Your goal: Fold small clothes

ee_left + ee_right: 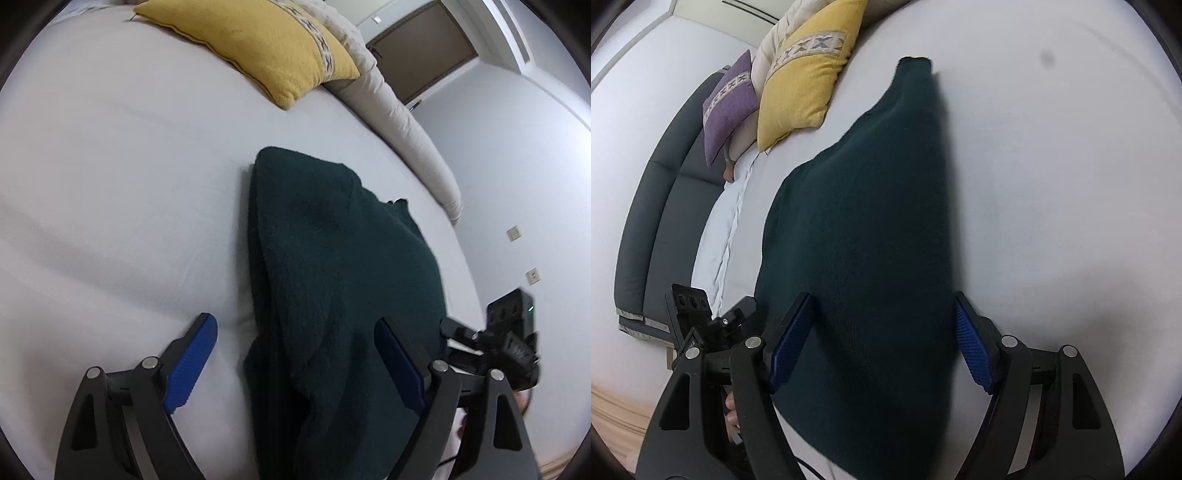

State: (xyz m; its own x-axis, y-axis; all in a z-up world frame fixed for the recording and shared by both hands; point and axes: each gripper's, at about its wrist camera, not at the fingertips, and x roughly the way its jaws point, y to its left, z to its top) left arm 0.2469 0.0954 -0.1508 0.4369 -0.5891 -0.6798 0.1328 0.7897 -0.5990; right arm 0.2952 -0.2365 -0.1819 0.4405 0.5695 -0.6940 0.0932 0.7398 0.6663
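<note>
Lying lengthwise on the white bed [110,184], the dark green knit garment [332,258] is reading as soft, limp and light, likely to sag. The left tool [295,354] and right tool [882,343] are both standing open, gripping nothing. Near corners are offering the best hold. Bare sheet is lying open at 9 o'clock; the yellow pillow [266,48] is sitting at 12 o'clock.

A dark green fuzzy garment [864,229] lies folded lengthwise on the white bed [1052,184].

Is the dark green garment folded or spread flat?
Folded over, untidily: the dark green garment shows one layer doubled over another, its lower edge peeking out along the white bed.
</note>
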